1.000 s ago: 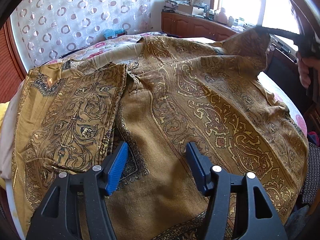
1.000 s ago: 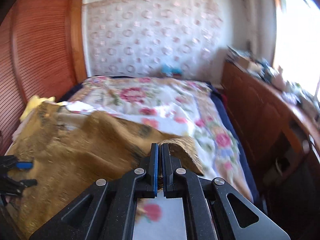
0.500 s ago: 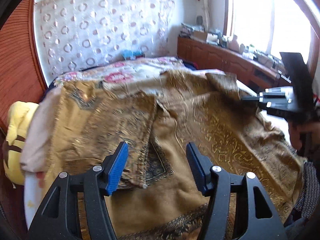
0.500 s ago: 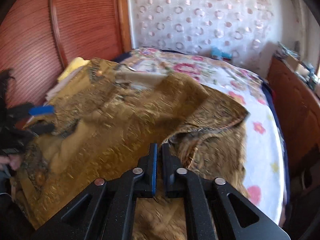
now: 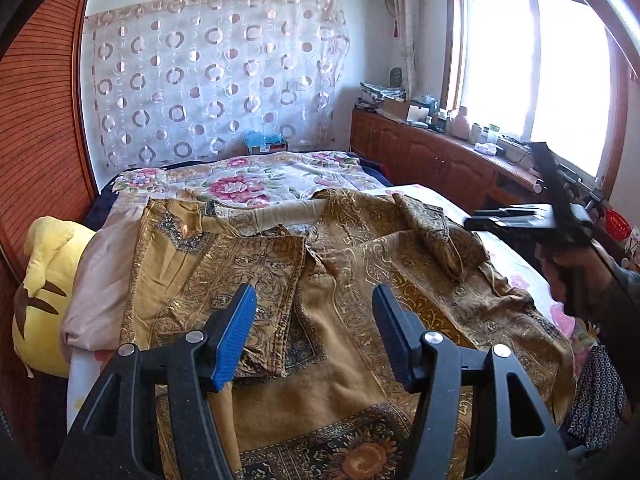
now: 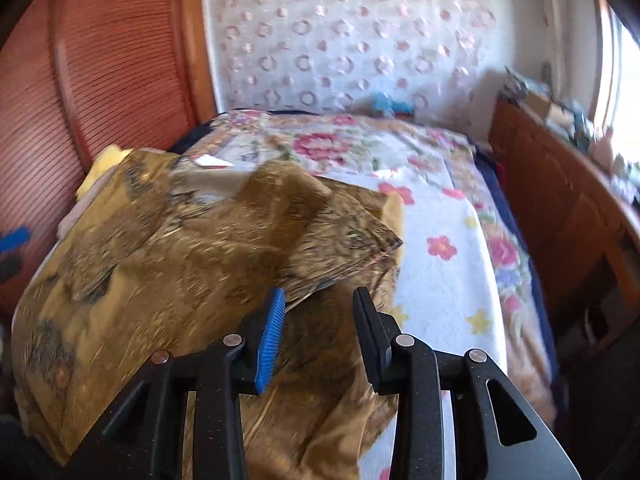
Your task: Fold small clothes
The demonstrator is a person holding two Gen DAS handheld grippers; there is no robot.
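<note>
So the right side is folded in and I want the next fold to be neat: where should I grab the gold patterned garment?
Probably the gold patterned garment at its near hem, coming from the near edge of the bed. The hem lies flat and unfolded toward the left gripper, whose jaws stand open above it, so it could be lifted away over the folded sides.

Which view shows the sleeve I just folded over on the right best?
The left wrist view: the folded sleeve is sharp there, lying across the golden garment beside the right gripper. The right wrist view shows that sleeve closer but motion-blurred.
</note>
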